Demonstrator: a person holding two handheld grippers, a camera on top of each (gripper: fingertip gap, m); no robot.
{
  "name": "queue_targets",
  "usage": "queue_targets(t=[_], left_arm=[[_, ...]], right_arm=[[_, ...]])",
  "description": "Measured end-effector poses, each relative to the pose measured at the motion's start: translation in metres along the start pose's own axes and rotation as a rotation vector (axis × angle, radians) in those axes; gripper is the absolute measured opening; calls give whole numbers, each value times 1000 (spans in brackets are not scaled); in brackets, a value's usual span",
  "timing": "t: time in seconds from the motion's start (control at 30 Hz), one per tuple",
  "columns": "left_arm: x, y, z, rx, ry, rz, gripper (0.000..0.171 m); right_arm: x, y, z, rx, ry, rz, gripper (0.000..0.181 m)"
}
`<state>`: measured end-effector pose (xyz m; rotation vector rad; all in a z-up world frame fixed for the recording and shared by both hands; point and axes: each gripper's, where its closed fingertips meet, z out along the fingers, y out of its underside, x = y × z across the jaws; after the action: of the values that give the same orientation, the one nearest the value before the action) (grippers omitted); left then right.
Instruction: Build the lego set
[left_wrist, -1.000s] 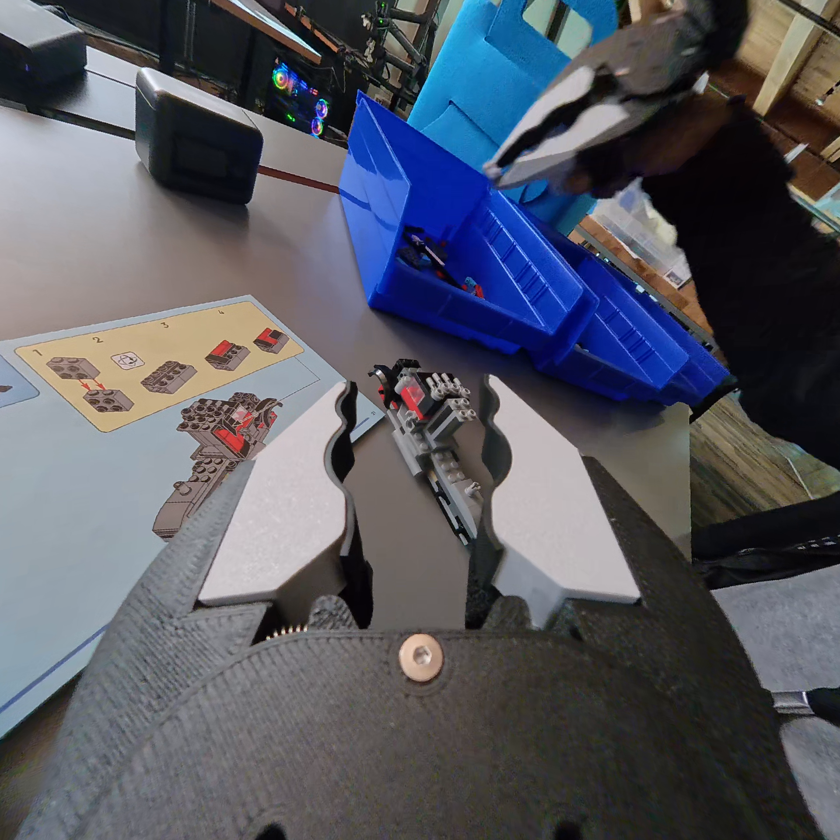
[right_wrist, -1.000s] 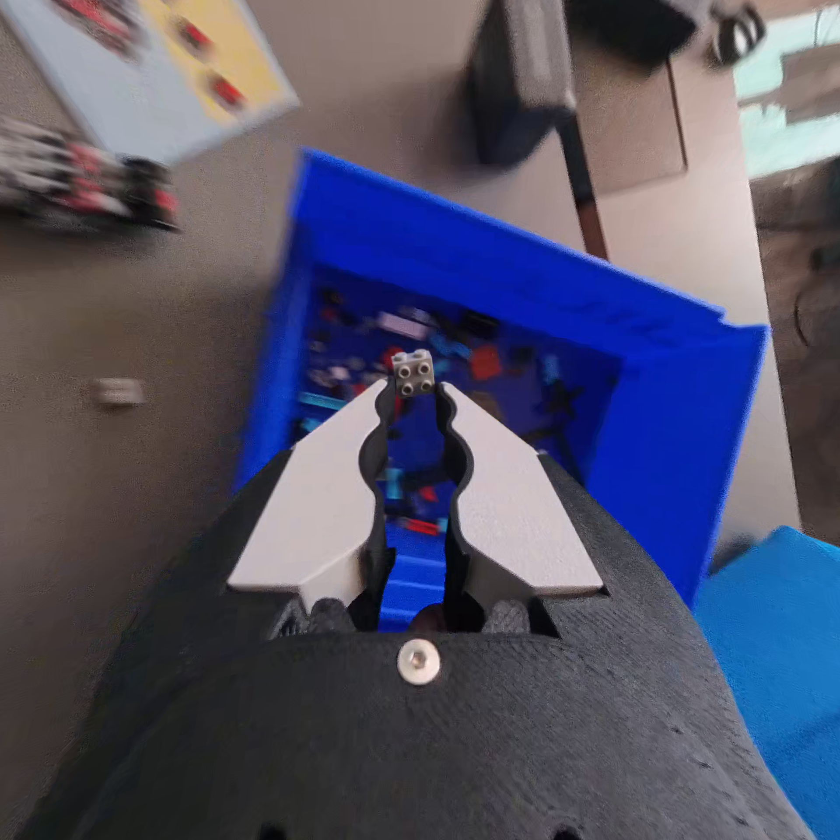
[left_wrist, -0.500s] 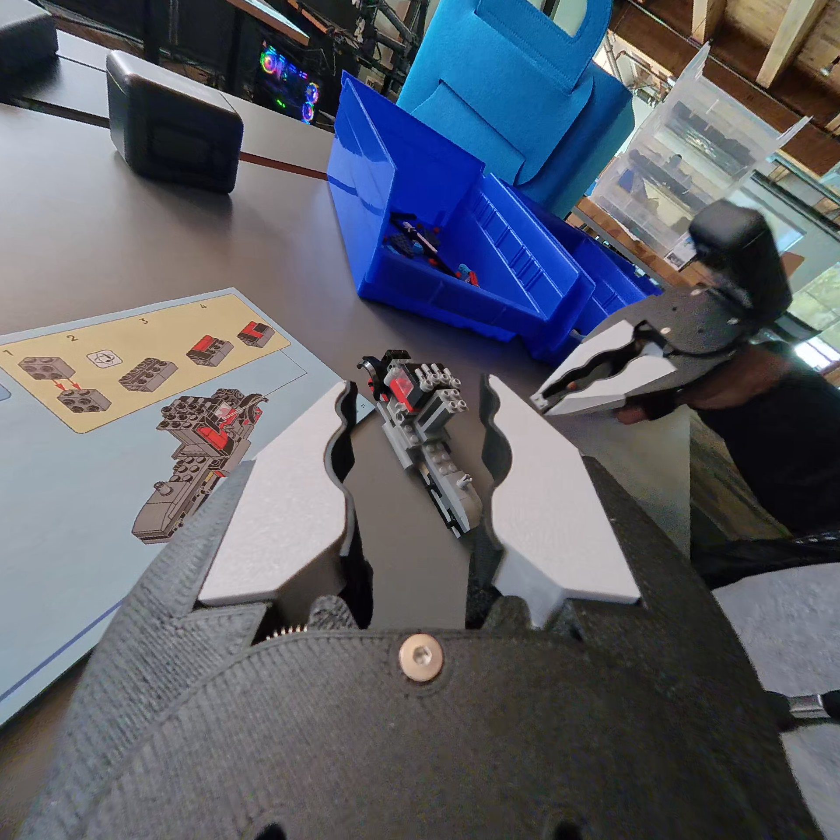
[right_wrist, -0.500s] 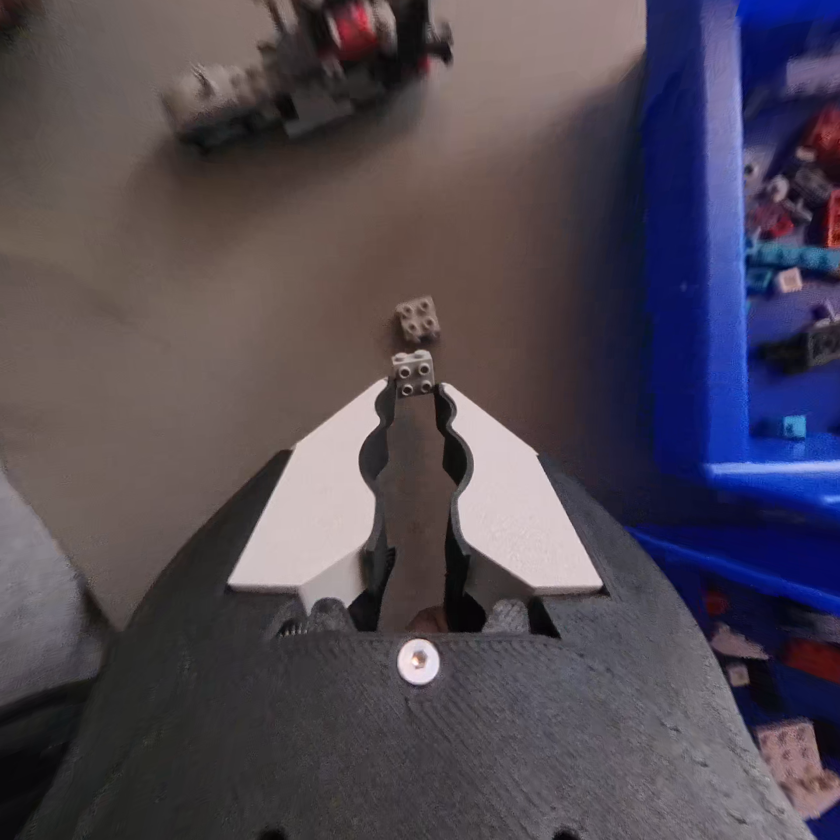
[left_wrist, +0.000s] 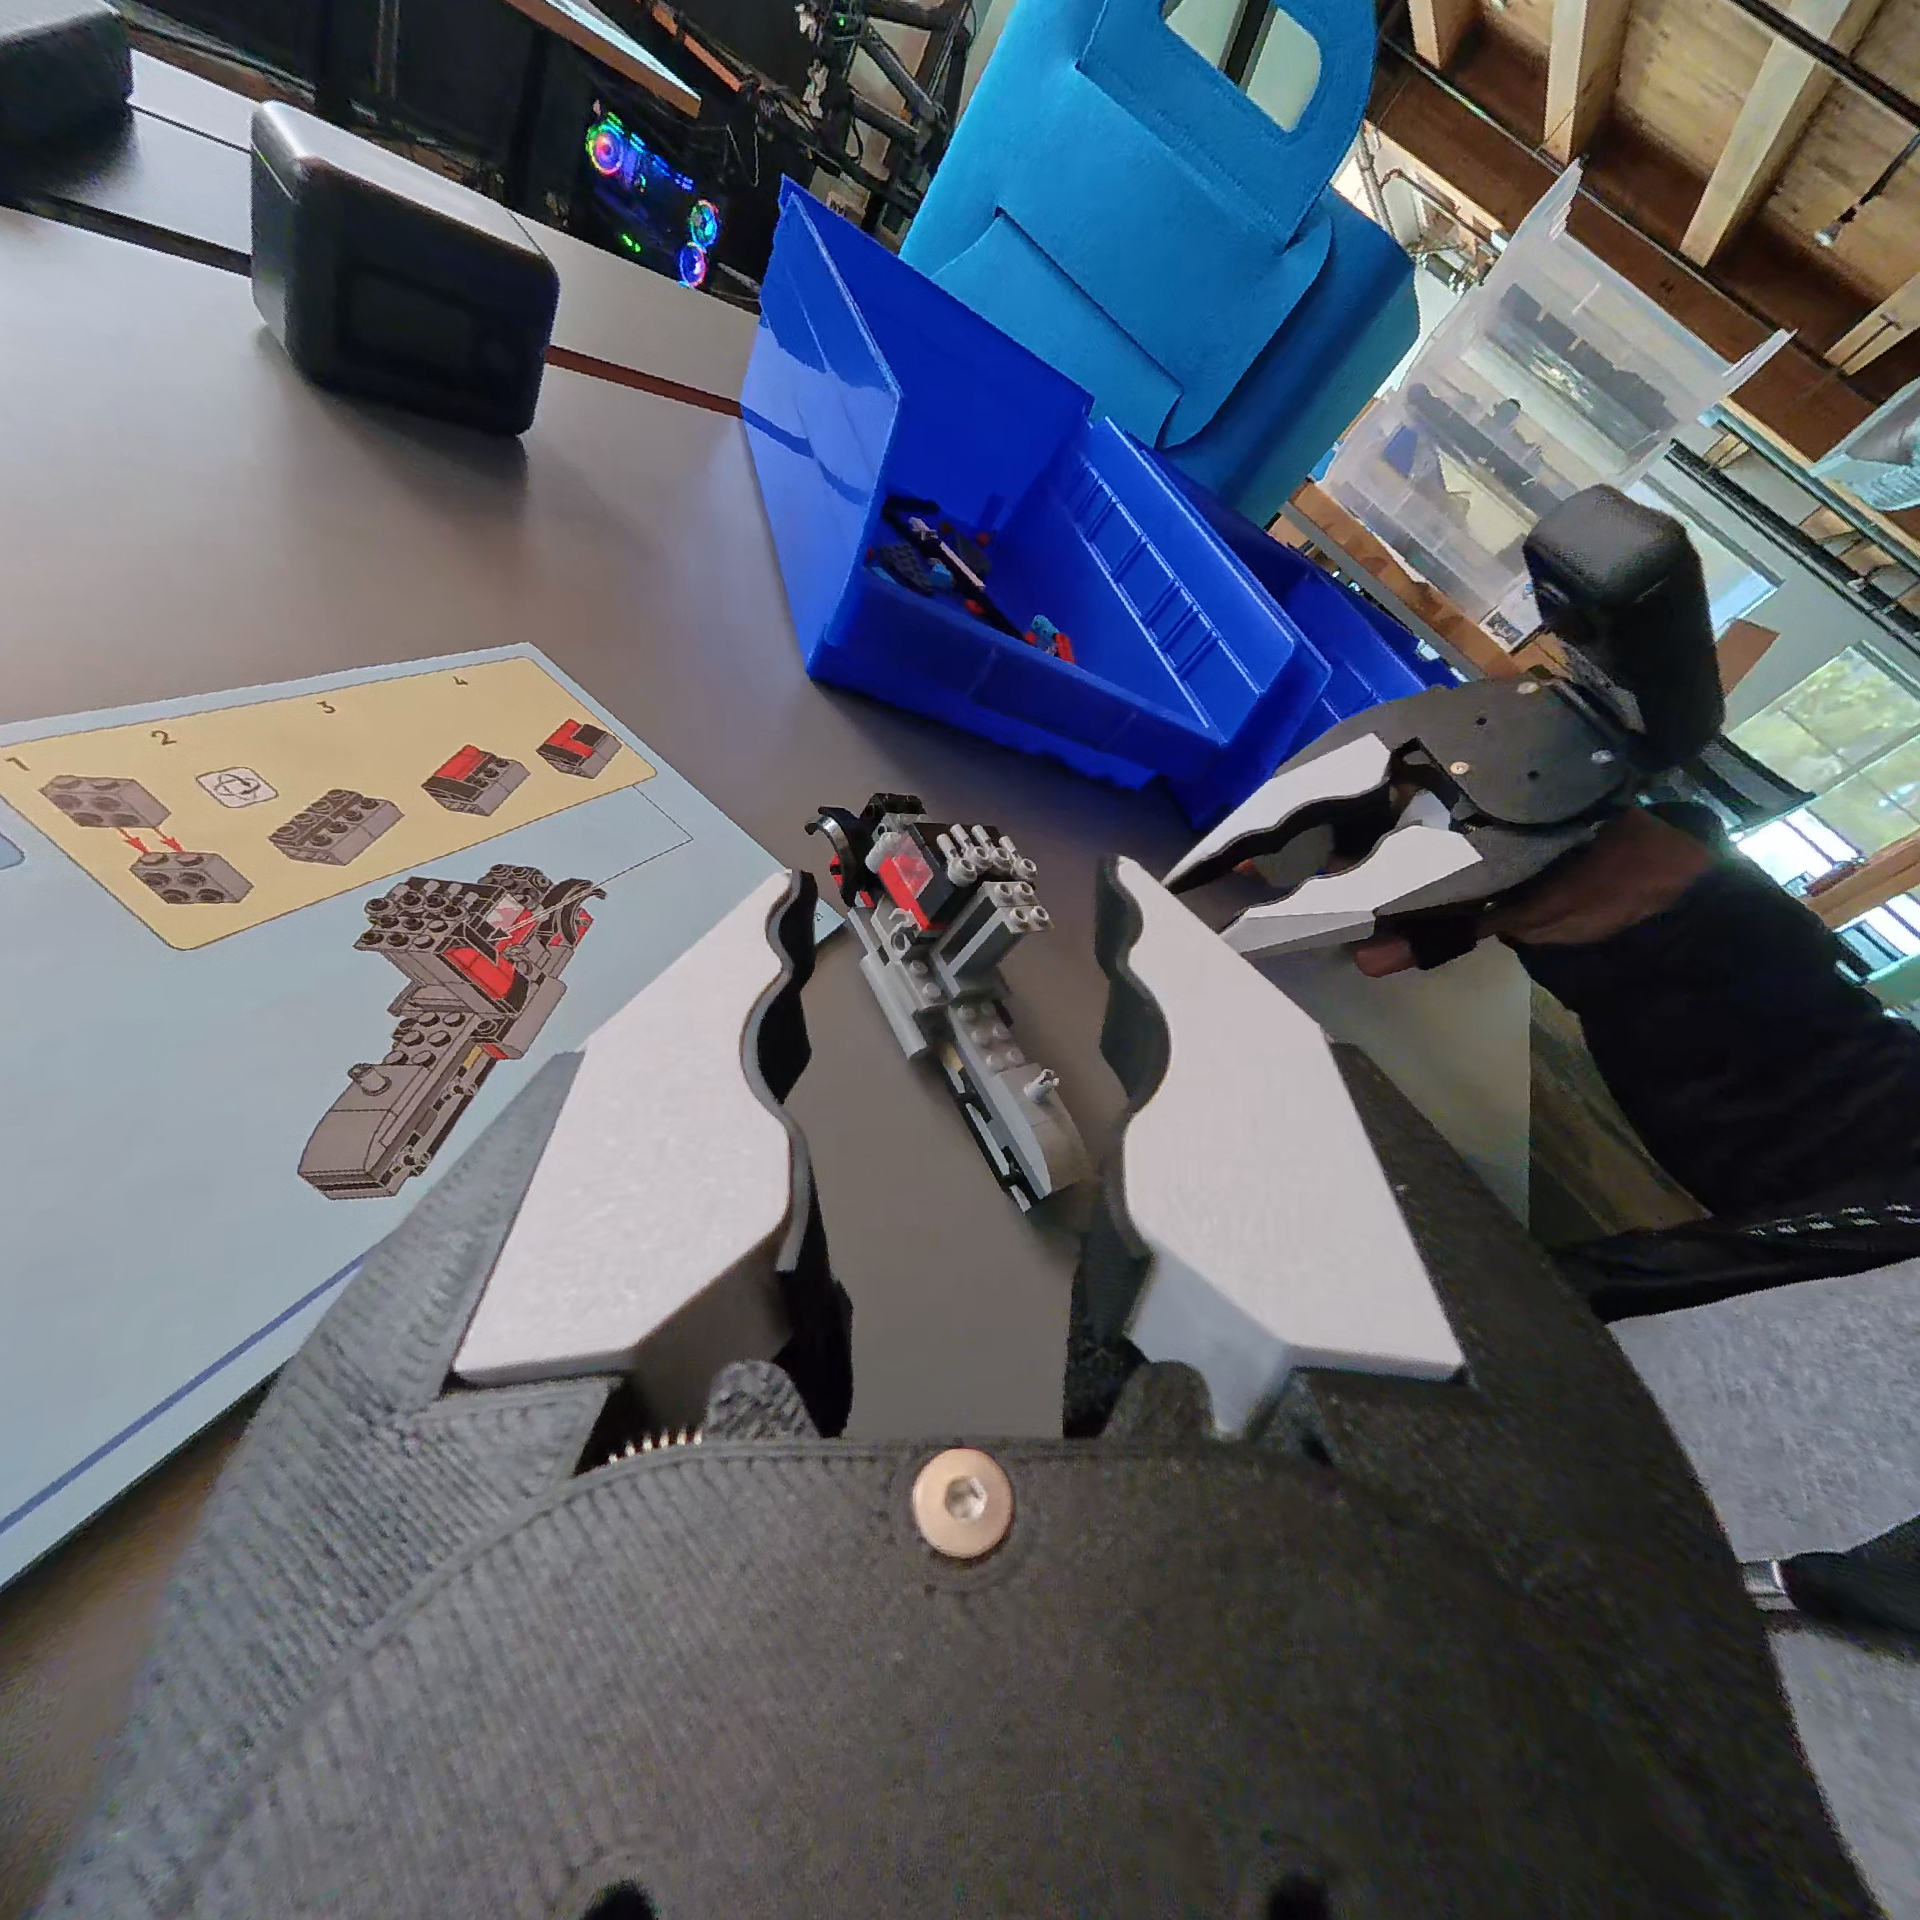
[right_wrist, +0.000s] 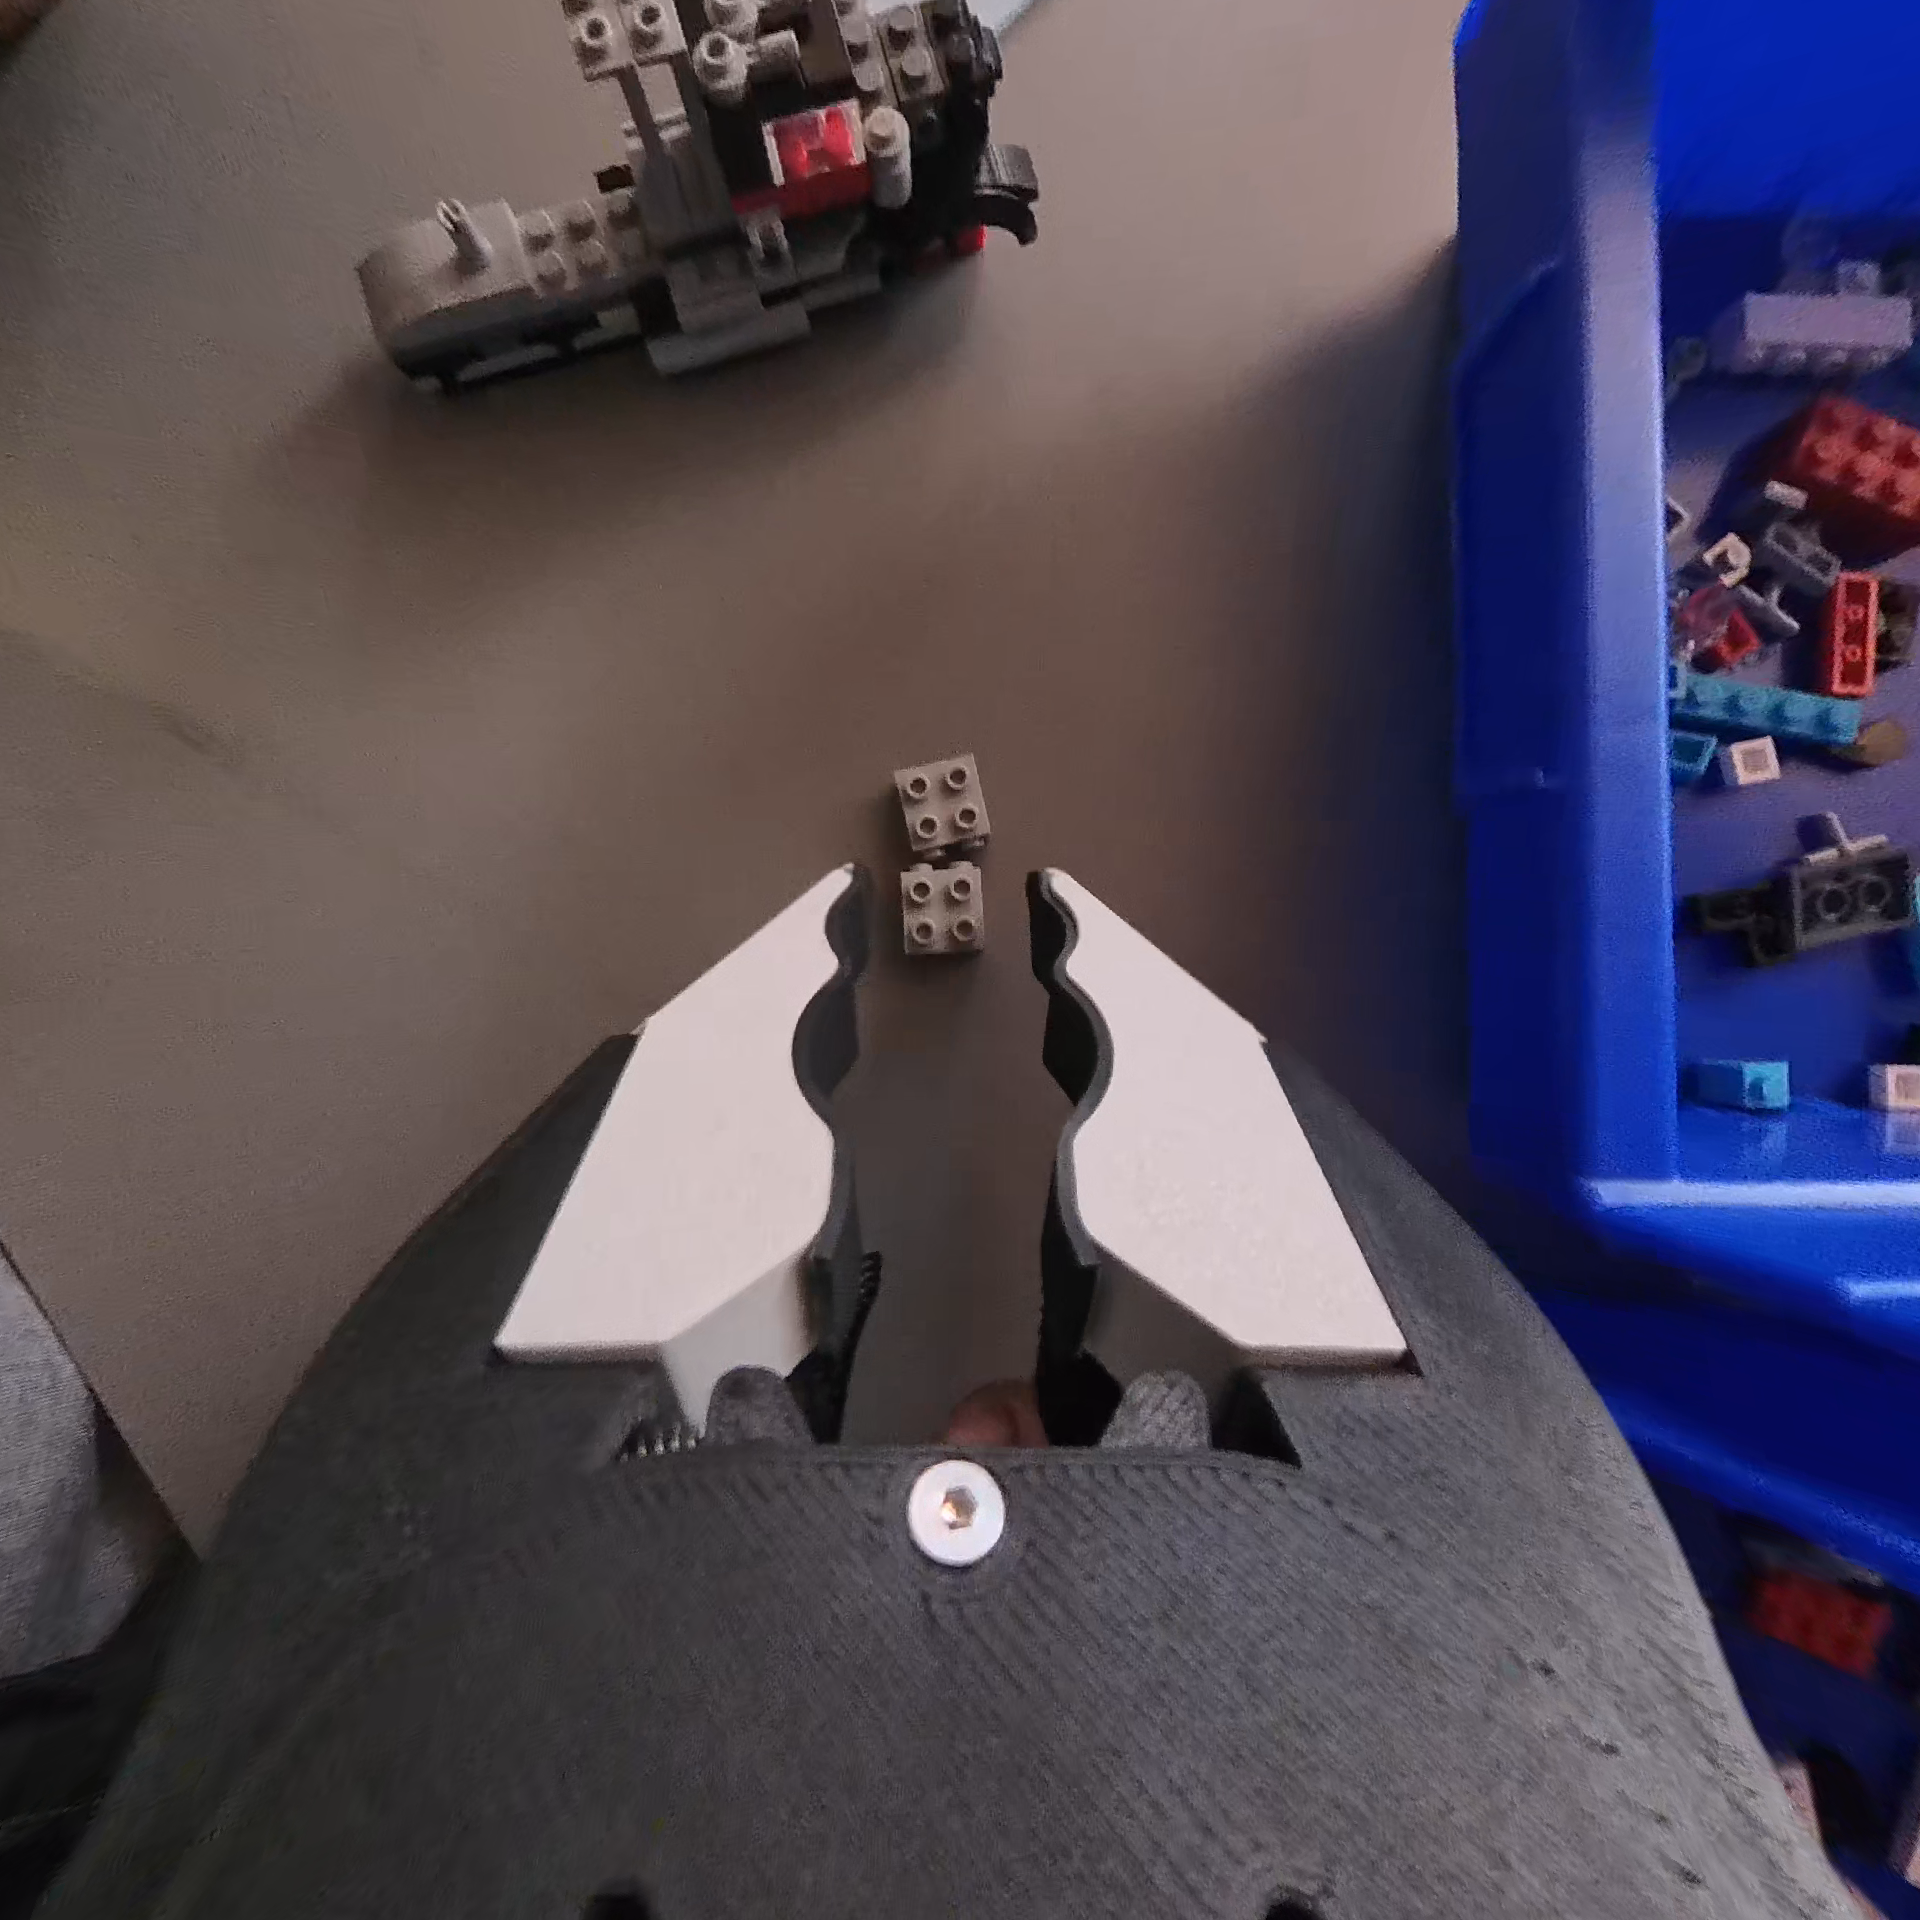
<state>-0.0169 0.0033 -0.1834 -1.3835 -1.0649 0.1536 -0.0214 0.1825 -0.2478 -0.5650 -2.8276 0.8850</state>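
Observation:
A grey, black and red lego model (left_wrist: 951, 977) lies on the dark table between the tips of my open, empty left gripper (left_wrist: 945, 883). It also shows in the right wrist view (right_wrist: 707, 197) at the top. Two small grey 2x2 bricks lie on the table in the right wrist view: the nearer brick (right_wrist: 942, 907) sits between the tips of my open right gripper (right_wrist: 945, 883), and the farther brick (right_wrist: 941, 802) lies just beyond it, touching or nearly so. The right gripper (left_wrist: 1205, 904) shows at the right of the left wrist view.
An instruction sheet (left_wrist: 208, 935) lies left of the model. Blue bins (left_wrist: 935, 499) of loose bricks stand behind and to the right, also in the right wrist view (right_wrist: 1558, 623). A black box (left_wrist: 395, 281) sits at the back left. The table edge (left_wrist: 1527, 1091) runs at the right. Left tips to right tips: about 20 cm.
My right gripper carried a grey 2x2 brick from the blue bin to the table, then opened and let it go next to the other brick. The left gripper stayed open over the model.

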Motion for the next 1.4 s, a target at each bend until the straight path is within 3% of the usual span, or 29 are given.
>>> queue_targets(t=[0.57,0.77,1.07,1.4], left_arm=[[8,7,-1,-44,56,-37,55],[15,15,0,-89,124,-145,48],[25,14,-7,-68,262,-448,41],[33,17,-5,-94,322,-493,37]], right_arm=[[-15,-21,27,26,-61,-126,19],[-38,-56,23,152,-122,-281,18],[-81,-122,11,298,-271,-482,18],[-97,-145,27,278,-325,-662,18]])
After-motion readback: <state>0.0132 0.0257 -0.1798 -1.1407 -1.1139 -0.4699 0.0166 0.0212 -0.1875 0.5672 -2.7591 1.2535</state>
